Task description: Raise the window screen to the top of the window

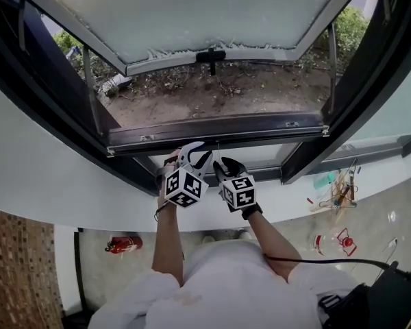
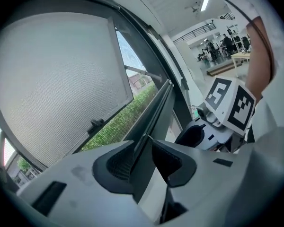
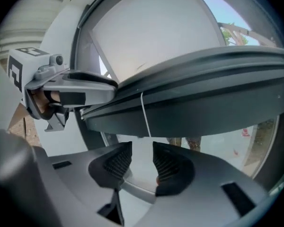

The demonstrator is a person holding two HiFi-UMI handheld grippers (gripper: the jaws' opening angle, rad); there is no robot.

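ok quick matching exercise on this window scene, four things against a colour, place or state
Things:
1 fire extinguisher
2 cord
3 handle
4 left tongs

Descriptions:
A white, hanging from the screen bar
B red, lying on the floor
C open
D black, at the edge of the swung-out pane

Pairs: 1-B, 2-A, 3-D, 4-C

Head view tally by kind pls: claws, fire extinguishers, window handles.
Claws: 2 (left claw, right claw)
Fire extinguishers: 1 (red fire extinguisher)
Window handles: 1 (black window handle)
Total: 4
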